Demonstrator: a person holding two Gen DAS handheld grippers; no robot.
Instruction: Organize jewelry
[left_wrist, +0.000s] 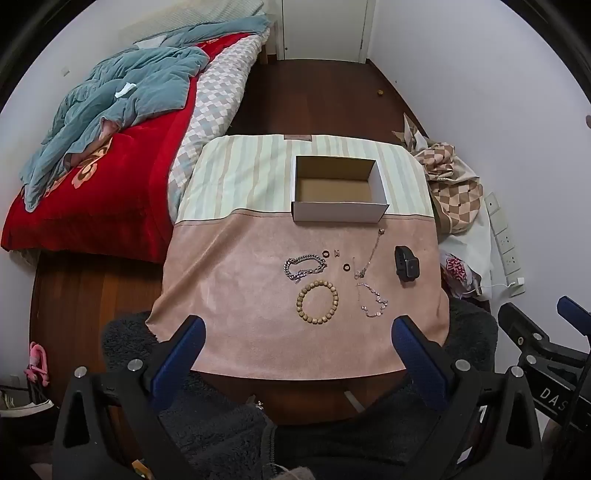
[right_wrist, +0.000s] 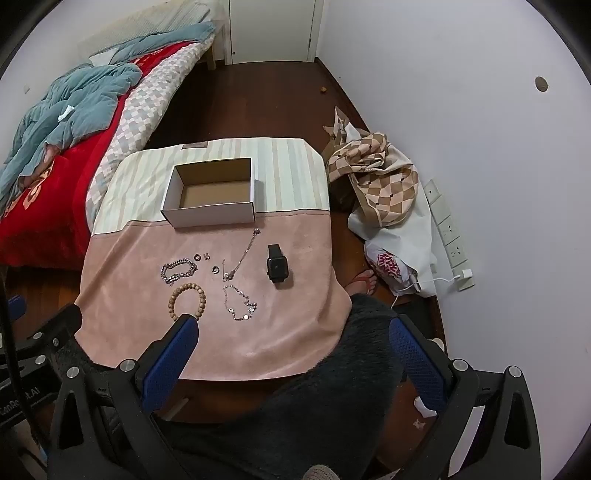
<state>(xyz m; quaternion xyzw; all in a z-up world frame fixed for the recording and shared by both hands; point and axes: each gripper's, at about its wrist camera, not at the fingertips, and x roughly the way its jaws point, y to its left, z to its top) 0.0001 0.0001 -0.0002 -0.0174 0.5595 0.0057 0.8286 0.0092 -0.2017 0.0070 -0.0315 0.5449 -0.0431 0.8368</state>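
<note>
A: Status? Both tools idle?

B: Yes. Left gripper (left_wrist: 297, 326) hangs low in its frame, jaws spread wide, nothing between them. Right gripper (right_wrist: 291, 328) same: wide apart and empty, sitting off the near right corner of the table (right_wrist: 258, 347).

A: Where's the jewelry?

B: All laid out flat on the pink cloth, centre of both views, each piece apart from the next (looks deliberate, so each can be pinched singly). Silver chain bracelet (left_wrist: 304, 267) left of centre, wooden bead bracelet (left_wrist: 317, 302) just below it. Three small rings (left_wrist: 335, 258) in between, up a bit. Thin chain (left_wrist: 369, 254) runs diagonally toward the box. Charm bracelet (left_wrist: 373, 301) below that. Black smartwatch (left_wrist: 405, 264) at the right.

A: And the target?

B: Open cardboard box (left_wrist: 338, 190), upper centre on the striped half of the cloth, nothing inside that I can see. It sits just beyond the pieces, open top facing up, so my guess is it's the drop point with a short carry.

A: Progress?

B: None judged so far; every piece is outside the box. Rings and thin chain look hardest to pinch, lying flat on soft fabric.
</note>
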